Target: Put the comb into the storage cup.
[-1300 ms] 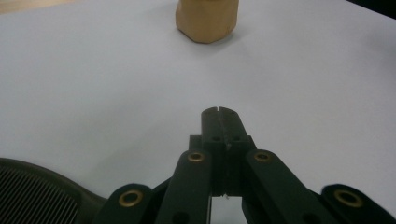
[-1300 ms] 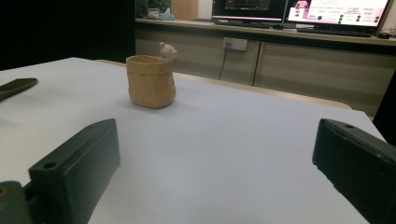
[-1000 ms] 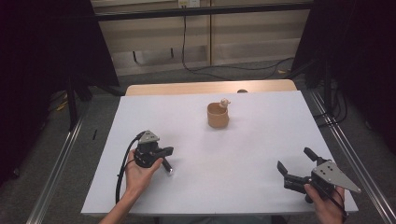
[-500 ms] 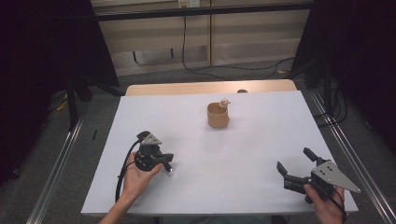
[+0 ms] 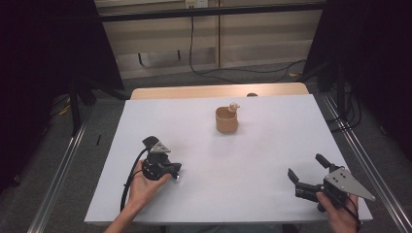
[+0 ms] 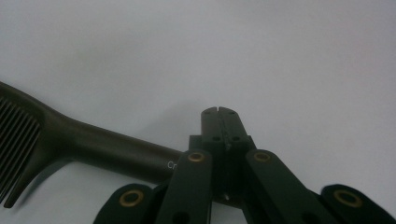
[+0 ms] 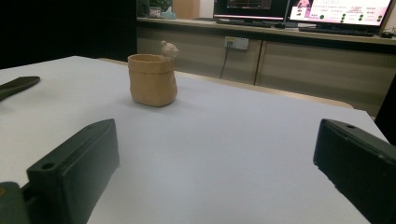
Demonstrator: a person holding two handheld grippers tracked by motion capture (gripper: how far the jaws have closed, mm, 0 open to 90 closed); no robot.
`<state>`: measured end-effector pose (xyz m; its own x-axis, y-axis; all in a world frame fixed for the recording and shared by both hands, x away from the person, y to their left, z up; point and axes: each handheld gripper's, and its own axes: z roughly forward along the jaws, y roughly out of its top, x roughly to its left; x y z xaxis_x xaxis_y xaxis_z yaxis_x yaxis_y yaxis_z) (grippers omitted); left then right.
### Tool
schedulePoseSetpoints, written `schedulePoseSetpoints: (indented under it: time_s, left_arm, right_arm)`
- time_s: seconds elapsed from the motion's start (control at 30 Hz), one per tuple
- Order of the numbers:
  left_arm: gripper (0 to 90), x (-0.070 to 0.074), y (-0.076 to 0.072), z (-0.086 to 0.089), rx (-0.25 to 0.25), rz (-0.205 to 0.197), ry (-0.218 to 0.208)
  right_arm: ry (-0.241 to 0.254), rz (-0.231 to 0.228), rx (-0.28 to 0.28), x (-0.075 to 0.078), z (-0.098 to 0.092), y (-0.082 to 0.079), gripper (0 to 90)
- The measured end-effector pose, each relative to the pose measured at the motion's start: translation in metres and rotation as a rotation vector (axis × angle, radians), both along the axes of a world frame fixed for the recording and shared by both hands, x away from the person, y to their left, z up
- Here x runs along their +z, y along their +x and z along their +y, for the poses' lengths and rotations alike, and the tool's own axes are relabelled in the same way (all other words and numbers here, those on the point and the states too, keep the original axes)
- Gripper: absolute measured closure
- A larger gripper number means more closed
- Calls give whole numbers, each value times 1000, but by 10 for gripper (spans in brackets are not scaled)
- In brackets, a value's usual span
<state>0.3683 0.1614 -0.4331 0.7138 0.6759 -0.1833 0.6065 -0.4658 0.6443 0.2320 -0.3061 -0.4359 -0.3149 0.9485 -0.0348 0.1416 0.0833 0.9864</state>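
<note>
Leftward, left tongs clenched, tips together and empty, low over the white worktop. Dark comb beside them, handle running under the linkage; smooth, hard plastic, fine teeth at the far end. Likely to skate off on the slick, matte surface if nudged by closed tips. Mid-worktop, well apart from both: tan cup, soft pouch shape, small figure on its rim; might tip if bumped. Right tongs released, wide apart, near the front edge.
</note>
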Motion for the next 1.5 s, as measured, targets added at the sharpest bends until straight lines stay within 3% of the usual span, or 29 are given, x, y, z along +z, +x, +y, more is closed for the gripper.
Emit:
schedulePoseSetpoints:
  time_s: [1.07,1.5]
  left_arm:
    - [900,-5,-10,5,16,52,5]
    - [900,-6,-16,19,20,60,11]
  right_arm:
    - [6,-1,-2,1,0,-1,0]
    - [3,-3,-1,0,0,-1,0]
